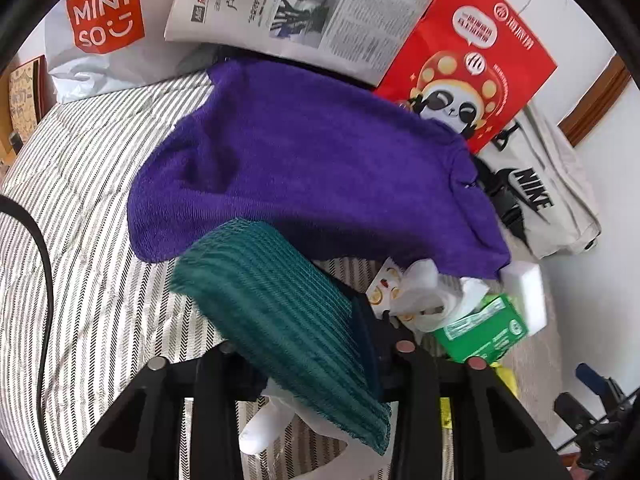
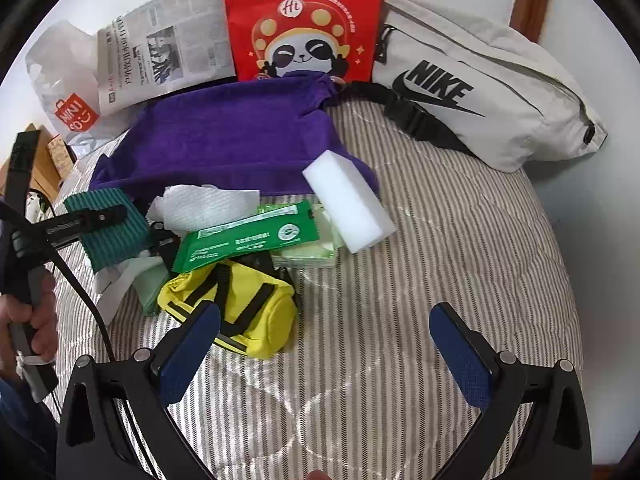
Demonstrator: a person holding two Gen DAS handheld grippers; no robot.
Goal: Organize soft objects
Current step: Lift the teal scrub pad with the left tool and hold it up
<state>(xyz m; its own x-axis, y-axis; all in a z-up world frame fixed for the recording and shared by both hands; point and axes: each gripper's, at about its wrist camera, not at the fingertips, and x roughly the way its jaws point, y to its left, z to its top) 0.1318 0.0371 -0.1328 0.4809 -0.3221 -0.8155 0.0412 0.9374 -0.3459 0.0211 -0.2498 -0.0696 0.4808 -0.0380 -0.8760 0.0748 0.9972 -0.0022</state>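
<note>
Left tongs [image 1: 320, 344] clamp the green cloth [image 1: 280, 312], which hangs above the bed [image 2: 440, 240], purple towel [image 1: 312, 160] just ahead. Right tongs [image 2: 324, 352] gape empty, yellow pouch [image 2: 240, 312] nearest.

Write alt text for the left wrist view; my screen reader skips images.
The left gripper holds a ribbed teal cloth above a striped bedcover, with a purple towel spread just beyond.
</note>
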